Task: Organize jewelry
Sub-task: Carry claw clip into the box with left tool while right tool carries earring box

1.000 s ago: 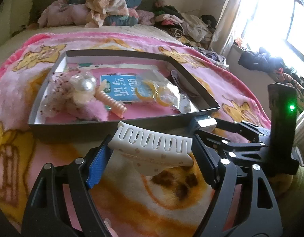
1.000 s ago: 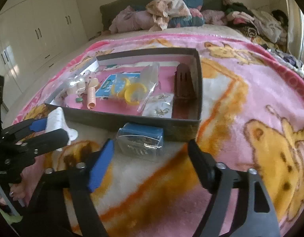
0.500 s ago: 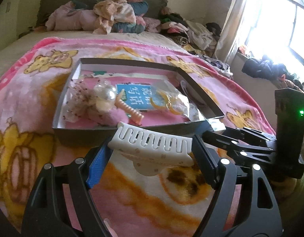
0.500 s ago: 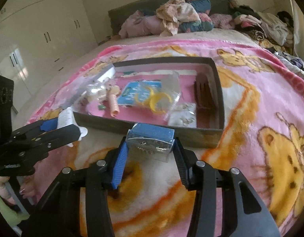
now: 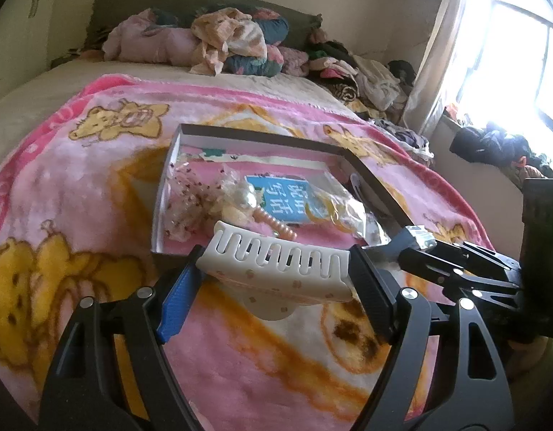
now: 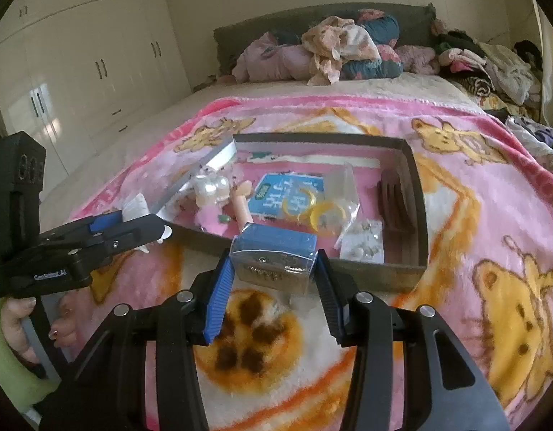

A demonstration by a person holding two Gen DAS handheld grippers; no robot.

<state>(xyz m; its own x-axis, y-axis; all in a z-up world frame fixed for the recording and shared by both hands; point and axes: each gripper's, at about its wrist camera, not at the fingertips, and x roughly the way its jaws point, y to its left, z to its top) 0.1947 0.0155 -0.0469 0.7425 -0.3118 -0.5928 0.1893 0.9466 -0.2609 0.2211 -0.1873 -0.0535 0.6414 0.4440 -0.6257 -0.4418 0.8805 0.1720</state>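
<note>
left hand-held gripper (image 5: 276, 276): i hold white hair claw (image 5: 280, 265) crosswise.
right hand-held gripper (image 6: 274, 269): clamps blue box (image 6: 274, 255).
tray (image 6: 418, 194): just ahead of both.

the bed (image 6: 190, 107) is spread with a pink bear-print blanket (image 6: 491, 237) reaching under and around the right gripper (image 6: 272, 280). a shallow grey tray (image 6: 418, 194) rests on the blanket just ahead of that gripper, and ahead of the left gripper (image 5: 276, 269) too. far beyond the tray, a heap of clothes (image 6: 333, 54) lies along the dark headboard (image 6: 240, 32), spreading to the right.
</note>
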